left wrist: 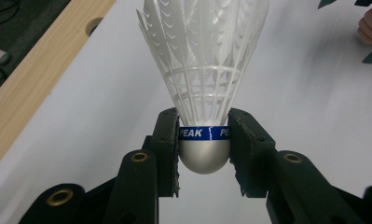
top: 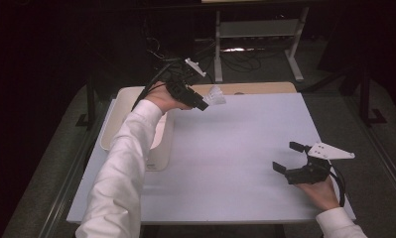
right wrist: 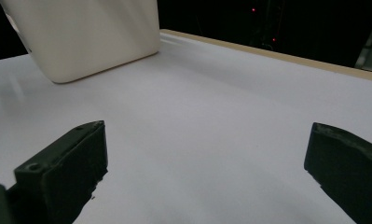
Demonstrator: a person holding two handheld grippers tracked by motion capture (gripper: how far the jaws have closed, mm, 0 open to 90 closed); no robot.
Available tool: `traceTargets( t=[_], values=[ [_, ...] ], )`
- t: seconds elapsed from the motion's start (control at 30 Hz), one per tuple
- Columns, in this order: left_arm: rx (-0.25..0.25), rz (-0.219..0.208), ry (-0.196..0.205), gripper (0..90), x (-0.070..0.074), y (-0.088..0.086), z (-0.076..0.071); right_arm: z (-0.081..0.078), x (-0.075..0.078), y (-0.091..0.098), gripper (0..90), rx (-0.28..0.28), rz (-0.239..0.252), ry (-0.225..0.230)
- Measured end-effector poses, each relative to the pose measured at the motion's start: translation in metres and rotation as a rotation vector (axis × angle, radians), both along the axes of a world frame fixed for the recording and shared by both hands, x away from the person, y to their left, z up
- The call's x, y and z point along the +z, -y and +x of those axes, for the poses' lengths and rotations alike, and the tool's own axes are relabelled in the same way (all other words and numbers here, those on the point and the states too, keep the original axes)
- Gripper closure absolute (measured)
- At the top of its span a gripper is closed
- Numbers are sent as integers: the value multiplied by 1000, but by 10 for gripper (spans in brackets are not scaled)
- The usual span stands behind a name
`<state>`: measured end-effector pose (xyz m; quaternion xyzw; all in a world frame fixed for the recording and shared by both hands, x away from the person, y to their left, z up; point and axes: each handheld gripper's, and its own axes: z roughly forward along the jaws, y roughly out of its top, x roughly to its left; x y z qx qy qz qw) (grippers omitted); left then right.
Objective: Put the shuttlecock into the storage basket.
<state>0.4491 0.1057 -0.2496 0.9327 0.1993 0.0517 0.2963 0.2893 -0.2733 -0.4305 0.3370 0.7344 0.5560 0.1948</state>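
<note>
A white plastic shuttlecock (left wrist: 204, 70) with a blue band and a rounded white cork is clamped by its cork between the pads of my left gripper (left wrist: 204, 149). Seen from above, that left gripper (top: 205, 102) is held above the far left part of the white table (top: 235, 163), with the shuttlecock (top: 216, 95) skirt pointing right. My right gripper (top: 287, 157) rests low at the table's near right, jaws spread wide with nothing between them. In the right gripper view its two black fingers (right wrist: 67, 172) stand far apart over bare white table (right wrist: 211, 140).
A cream tub (top: 117, 104) sits at the table's left side, partly under the left forearm; its rounded wall (right wrist: 86, 37) faces the right gripper. A wooden strip (top: 255, 88) runs along the far edge. A metal frame and cables stand beyond the table.
</note>
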Motion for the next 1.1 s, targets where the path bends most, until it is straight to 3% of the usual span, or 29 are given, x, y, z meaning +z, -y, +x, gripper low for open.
traceTargets(
  t=[0.27, 1.1],
  values=[
    [52, 8, 7, 642, 6, -21, -6, 0, 0, -1, 0, 0, -3, -7],
    [147, -63, 45, 642, 24, -75, -29, 1, -1, -2, 0, 0, -12, -13]
  ],
)
